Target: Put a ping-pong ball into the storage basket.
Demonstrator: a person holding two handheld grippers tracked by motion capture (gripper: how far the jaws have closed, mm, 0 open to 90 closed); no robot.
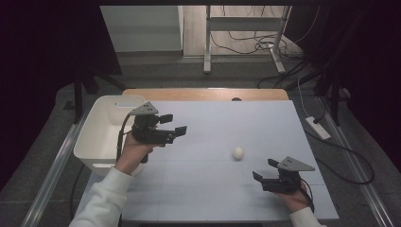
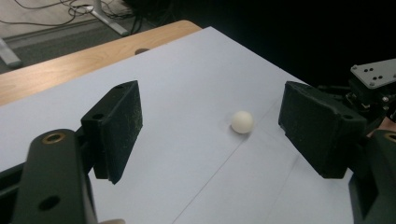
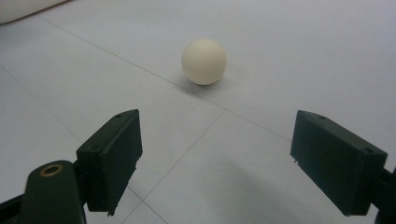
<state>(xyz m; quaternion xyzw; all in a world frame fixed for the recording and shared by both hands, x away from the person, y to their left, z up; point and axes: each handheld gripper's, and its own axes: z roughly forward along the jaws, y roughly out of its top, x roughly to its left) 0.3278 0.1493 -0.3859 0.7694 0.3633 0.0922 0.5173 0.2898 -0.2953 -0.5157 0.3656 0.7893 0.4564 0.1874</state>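
You held the left gripper point(image 1: 173, 125) above the left part of the pale blue table point(image 1: 213, 189), just beside the white plastic bin point(image 1: 101, 127) that stood at the table's left edge; its jaws were spread wide with nothing between them, pointing toward the right. Your right gripper point(image 1: 265, 170) sat low near the table's front right corner, jaws likewise parted and empty, aimed toward the left. The small white ball point(image 1: 238, 152), perhaps a ping-pong ball though the views were too soft to be sure, rested on the table surface between the two grippers, nearer the right one and apart from both. In the right gripper view the ball point(image 3: 204, 61) lay ahead of the open jaws, beside a thin seam line in the surface. In the left gripper view the ball point(image 2: 242, 122) sat farther off, with your right gripper point(image 2: 373, 88) at the frame's right edge.
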